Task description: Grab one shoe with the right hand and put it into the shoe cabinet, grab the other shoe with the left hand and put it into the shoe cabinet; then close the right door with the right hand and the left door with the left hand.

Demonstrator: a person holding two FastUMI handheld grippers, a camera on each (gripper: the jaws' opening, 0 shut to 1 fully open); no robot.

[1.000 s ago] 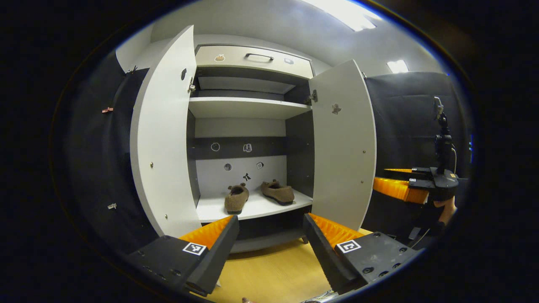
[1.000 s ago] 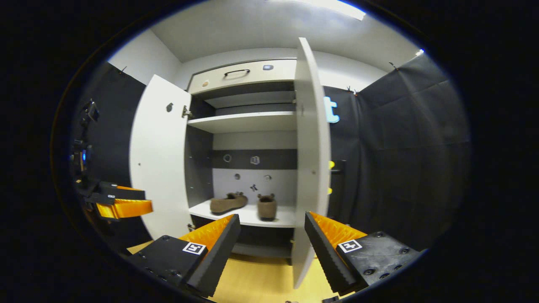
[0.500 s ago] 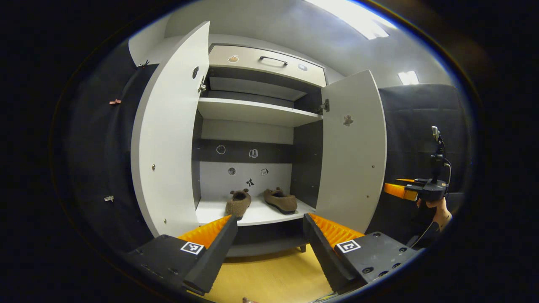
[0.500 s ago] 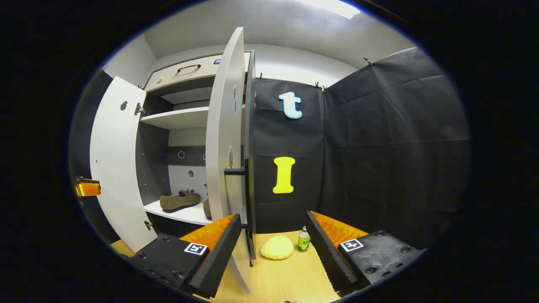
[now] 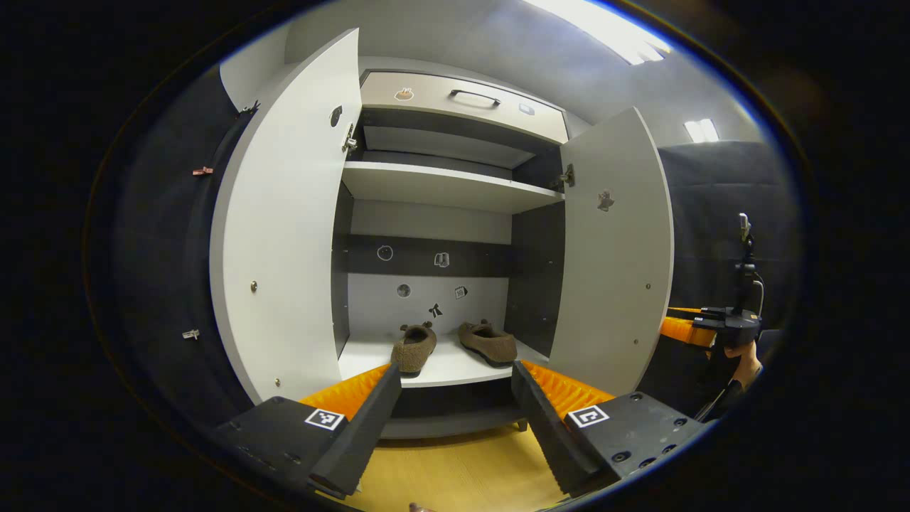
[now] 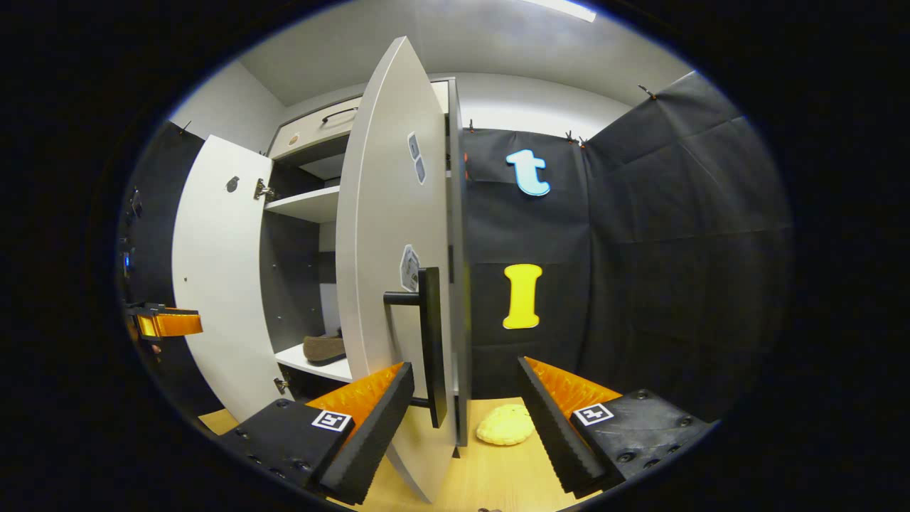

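With both shoes [image 5: 455,345] on the cabinet's bottom shelf [image 5: 370,359] and your right gripper [image 6: 466,416] fingers apart beside the right door's handle [image 6: 430,341], a careless push could snag it.

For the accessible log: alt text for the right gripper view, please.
The open right tongs face the outer side of the white right cabinet door and its black bar handle, touching neither. Past the door's edge, one brown fuzzy slipper rests on the white lower shelf; a yellow round cushion lies on the wooden floor.
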